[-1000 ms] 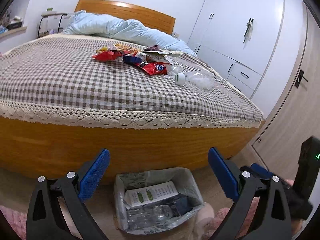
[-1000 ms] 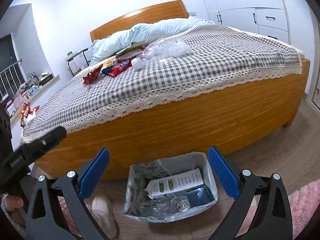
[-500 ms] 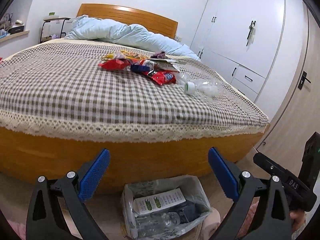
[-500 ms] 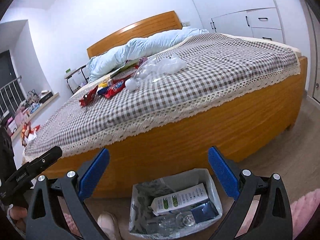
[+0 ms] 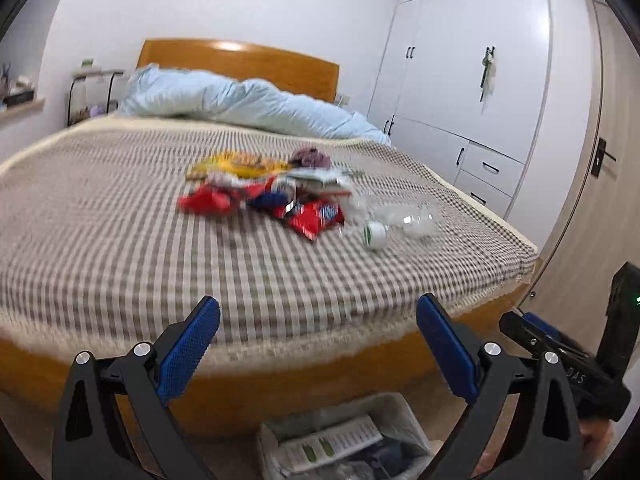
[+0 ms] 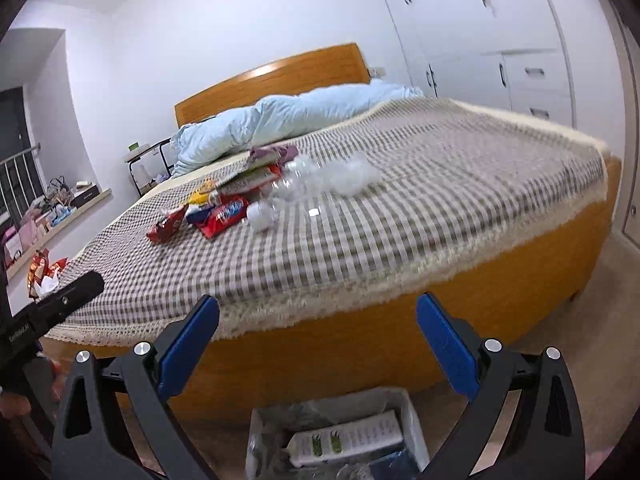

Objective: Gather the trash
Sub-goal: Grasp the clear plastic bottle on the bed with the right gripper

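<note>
The trash still to be collected lies in a heap near the middle of the bed (image 5: 120,240): red snack wrappers (image 5: 312,216), a yellow packet (image 5: 236,164) and a clear plastic bottle (image 5: 400,226) at the near right of the heap. The bin (image 6: 412,420) on the floor below already holds a box and some bottles. One loose piece at the heap's edge is best approached, probably the bottle, and taken across its body. The left gripper (image 5: 318,348) is spread wide and holds nothing; the right gripper (image 6: 318,348) is likewise wide apart and empty, well short of the heap
</note>
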`<state>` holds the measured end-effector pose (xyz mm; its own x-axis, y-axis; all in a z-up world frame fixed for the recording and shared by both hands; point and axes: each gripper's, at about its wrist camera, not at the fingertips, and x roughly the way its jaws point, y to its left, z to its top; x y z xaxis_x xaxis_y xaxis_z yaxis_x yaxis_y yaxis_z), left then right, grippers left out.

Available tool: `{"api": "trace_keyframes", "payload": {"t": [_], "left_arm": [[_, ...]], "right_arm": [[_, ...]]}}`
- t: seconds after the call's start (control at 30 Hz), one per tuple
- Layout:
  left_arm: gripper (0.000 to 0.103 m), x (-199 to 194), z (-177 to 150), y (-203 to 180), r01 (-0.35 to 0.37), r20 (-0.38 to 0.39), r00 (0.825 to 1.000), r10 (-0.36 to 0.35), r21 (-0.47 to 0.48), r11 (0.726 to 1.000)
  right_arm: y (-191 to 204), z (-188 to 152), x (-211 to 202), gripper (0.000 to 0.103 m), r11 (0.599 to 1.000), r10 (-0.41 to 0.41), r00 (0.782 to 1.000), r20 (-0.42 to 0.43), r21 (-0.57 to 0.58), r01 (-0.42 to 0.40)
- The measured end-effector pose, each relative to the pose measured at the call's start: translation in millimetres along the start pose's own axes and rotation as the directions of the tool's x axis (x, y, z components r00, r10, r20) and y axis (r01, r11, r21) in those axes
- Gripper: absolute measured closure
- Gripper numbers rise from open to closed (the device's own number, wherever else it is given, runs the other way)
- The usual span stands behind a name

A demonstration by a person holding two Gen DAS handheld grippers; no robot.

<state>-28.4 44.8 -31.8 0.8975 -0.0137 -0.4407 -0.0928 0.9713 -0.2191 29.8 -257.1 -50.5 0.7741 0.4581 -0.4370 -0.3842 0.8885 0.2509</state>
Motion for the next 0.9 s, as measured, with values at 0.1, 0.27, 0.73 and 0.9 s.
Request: {"api": "trace_keyframes", "payload": {"t": [0.1, 0.27, 0.73, 0.9], "left_arm": [[0.008, 7, 12, 2, -0.007, 0.02, 1.0, 0.007, 0.006, 1.0], [0.008, 21, 33, 7, 0.009, 0.039, 0.999, -0.008, -0.022, 1.0], [0.008, 66, 75, 22, -0.007, 0.08, 0.997, 0.014, -0.084, 0.996], [0.008, 83, 71, 30, -0.025, 0.055, 0.998, 0.033, -0.132, 0.991]], "right_arm": [[5, 10, 8, 0.008, 1.0, 0.015, 1.0, 0.008, -0.018, -0.015], [13, 29, 30, 0.008, 1.0, 0.023, 0.999, 0.022, -0.02, -0.022], [24, 69, 90, 0.008, 0.991, -0.009, 0.999, 0.046, 0.132, 0.002], [17, 62, 89, 0.008, 0.983, -0.042, 0.997, 0.059, 0.183, 0.03]]}}
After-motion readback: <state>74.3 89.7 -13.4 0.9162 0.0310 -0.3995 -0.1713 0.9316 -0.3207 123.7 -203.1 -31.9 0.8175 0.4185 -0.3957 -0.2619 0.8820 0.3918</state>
